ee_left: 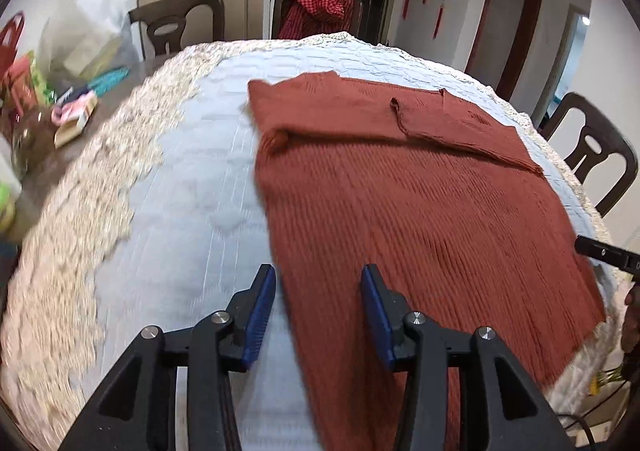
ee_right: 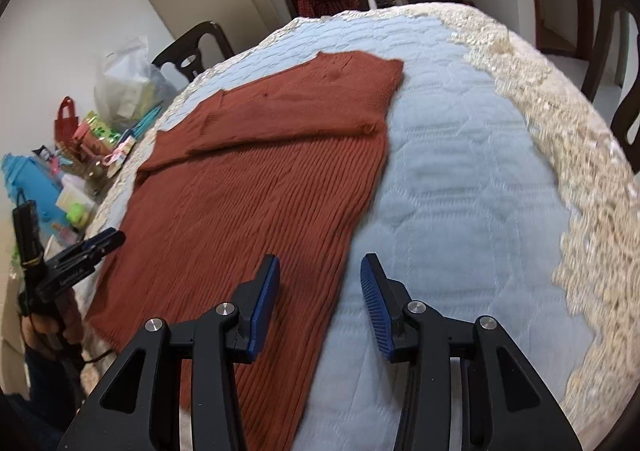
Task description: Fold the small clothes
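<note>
A rust-red ribbed knit sweater [ee_left: 420, 203] lies flat on the pale blue quilted table cover [ee_left: 192, 179], its sleeves folded across the far part. My left gripper [ee_left: 318, 283] is open and empty, hovering over the sweater's near left edge. In the right wrist view the sweater [ee_right: 256, 187] lies left of centre on the cover [ee_right: 460, 179]. My right gripper [ee_right: 320, 275] is open and empty over the sweater's near right edge. The left gripper [ee_right: 100, 243] shows at the sweater's left side, and the right gripper's tip [ee_left: 600, 251] at the right edge of the left wrist view.
A cream lace border [ee_left: 68, 251] rims the cover. Bags, boxes and small clutter [ee_left: 48, 99] sit on the table's left end. Dark wooden chairs [ee_left: 176, 23] stand around the table; one carries a red checked cloth [ee_left: 320, 7].
</note>
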Tool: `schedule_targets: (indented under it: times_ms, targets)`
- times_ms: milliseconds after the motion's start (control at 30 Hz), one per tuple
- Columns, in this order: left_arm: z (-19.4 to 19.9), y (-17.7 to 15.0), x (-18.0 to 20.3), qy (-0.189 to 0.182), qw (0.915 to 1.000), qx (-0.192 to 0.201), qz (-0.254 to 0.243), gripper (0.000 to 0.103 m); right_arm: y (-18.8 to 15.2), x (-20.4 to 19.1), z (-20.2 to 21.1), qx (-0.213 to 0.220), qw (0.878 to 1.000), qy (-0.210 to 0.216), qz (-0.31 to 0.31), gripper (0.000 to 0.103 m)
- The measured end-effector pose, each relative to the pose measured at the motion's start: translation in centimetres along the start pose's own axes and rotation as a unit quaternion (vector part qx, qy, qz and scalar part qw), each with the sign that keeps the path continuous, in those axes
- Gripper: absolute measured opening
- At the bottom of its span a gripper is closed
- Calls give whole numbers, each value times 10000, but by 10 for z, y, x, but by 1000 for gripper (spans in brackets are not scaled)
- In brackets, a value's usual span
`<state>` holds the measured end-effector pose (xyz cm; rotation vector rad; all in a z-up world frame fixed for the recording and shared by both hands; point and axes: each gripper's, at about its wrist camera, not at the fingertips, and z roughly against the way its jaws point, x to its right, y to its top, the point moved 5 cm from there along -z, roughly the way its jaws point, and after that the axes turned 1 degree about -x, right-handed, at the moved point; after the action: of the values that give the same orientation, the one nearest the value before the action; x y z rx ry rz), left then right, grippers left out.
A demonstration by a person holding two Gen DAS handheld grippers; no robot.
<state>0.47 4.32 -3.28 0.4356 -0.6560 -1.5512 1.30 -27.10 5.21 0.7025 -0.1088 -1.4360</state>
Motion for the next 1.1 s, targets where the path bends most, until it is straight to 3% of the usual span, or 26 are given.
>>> schedule_targets:
  times_ms: [367, 467, 667, 933, 1100]
  targets:
    - [24, -34, -1, -513, 9971, -37, 557, 47, -35, -5, 15, -332, 9910, 1173, -553, 44]
    - [27, -38, 2, -827, 9940, -2, 712, 47, -37, -9, 15, -338, 9910, 1191, -505, 44]
    - [22, -33, 7, -952, 9925, 58, 766, 47, -31, -16, 6, -259, 9890, 1337, -578, 43]
    - [26, -38, 7, -795, 9940, 36, 748, 43, -42, -18, 7, -337, 9881, 1402, -529, 26]
    - [26, -37, 9, -660, 9953, 50, 713, 43, -40, -19, 4, -311, 9881, 1404, -541, 25]
